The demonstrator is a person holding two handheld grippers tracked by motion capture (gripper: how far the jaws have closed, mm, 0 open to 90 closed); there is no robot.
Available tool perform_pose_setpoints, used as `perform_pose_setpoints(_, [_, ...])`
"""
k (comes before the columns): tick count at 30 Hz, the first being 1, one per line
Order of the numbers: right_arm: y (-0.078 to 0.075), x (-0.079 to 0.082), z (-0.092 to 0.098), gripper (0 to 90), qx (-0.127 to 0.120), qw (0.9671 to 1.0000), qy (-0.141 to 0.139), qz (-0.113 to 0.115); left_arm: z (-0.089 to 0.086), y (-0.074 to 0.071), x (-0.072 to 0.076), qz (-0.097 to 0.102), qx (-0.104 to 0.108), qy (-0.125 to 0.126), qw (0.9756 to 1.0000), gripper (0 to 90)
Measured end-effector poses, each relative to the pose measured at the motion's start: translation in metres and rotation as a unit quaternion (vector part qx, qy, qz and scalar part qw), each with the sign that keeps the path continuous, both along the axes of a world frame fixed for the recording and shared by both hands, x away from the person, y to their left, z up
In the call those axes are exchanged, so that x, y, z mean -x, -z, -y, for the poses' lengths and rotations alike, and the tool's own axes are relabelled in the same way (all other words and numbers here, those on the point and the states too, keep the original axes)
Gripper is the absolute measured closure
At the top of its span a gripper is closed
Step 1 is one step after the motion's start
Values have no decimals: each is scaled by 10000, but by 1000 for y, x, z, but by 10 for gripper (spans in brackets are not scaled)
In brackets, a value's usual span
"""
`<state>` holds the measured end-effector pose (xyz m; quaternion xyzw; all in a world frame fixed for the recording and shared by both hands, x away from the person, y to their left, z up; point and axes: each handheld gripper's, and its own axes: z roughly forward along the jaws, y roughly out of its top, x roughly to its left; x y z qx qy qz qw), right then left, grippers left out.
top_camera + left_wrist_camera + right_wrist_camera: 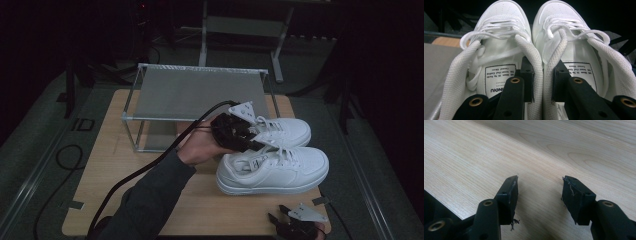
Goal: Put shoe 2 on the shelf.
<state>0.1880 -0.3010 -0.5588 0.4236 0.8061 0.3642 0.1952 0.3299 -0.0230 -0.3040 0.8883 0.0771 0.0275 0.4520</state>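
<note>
Left gripper view is showing the left claw (542, 82) pinching the pair of white sneakers (534, 52) by their inner collars beside the rack (200, 92), so either shoe risks slipping free and dropping onto the tabletop (120, 175).

I count two white shoes (272, 170) on my table (210, 210), one at about two o'clock of center, the other (282, 131) just beyond it toward one o'clock. One metal rack (195, 92) stands at twelve o'clock. I have two grippers: one (240, 132) at the shoes, one (295, 222) at five o'clock.
</note>
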Motion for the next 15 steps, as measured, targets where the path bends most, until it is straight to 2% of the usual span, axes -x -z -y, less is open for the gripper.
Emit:
perform_pose_setpoints(6, [0, 0, 0, 459, -5, 10000, 6, -9, -2, -10, -5, 8, 51, -53, 10000, 759])
perform_pose_setpoints(15, [0, 0, 0, 459, -4, 10000, -2, 0, -6, -19, -15, 21, 41, -164, 9999, 759])
